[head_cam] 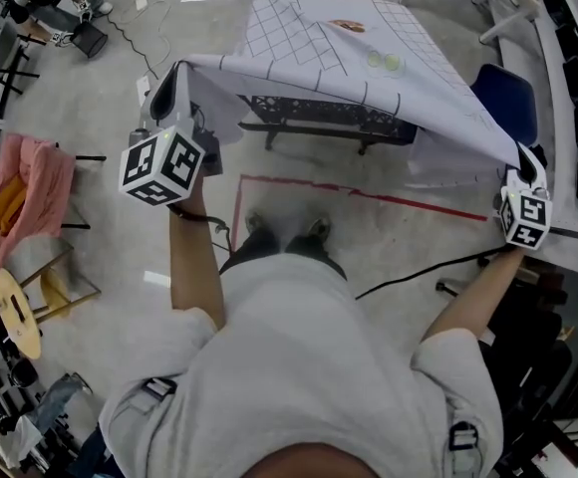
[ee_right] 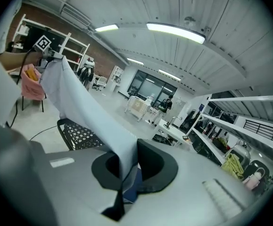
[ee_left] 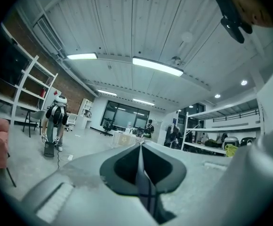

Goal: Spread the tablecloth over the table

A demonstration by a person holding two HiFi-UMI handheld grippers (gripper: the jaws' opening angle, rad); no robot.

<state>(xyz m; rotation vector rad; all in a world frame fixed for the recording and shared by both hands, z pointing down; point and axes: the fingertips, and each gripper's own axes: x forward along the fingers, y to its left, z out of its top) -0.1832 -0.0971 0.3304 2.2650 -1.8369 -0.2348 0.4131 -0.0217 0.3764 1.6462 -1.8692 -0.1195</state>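
The person's grey shirt (head_cam: 309, 366) is filling the bottom of the head view, with both bare arms reaching forward and out to the sides. The left gripper (head_cam: 172, 80) is being held up at the left, its marker cube (head_cam: 162, 164) facing the camera. Its jaws are pressing together on a thin edge of the tablecloth (head_cam: 349, 58), which is showing as a narrow sheet pinched in the slot in the left gripper view. The right gripper (head_cam: 524, 159) is reaching out lower and farther to the right, and its jaws are likewise closing tight on a corner of the cloth, with the fabric rising out of them and stretching away toward the other gripper in the right gripper view.

The tablecloth is white with dark grid lines and a few small printed shapes. Its far part is lying over the top of the table (head_cam: 319, 113), whose black perforated frame is showing under the lifted near edge. That near edge is hanging in the air between the two grippers, sagging in the middle. A blue chair (head_cam: 503, 98) is standing just beside the table at the right. A red line (head_cam: 369, 195) is running across the floor between the table and the person's shoes (head_cam: 259, 229).
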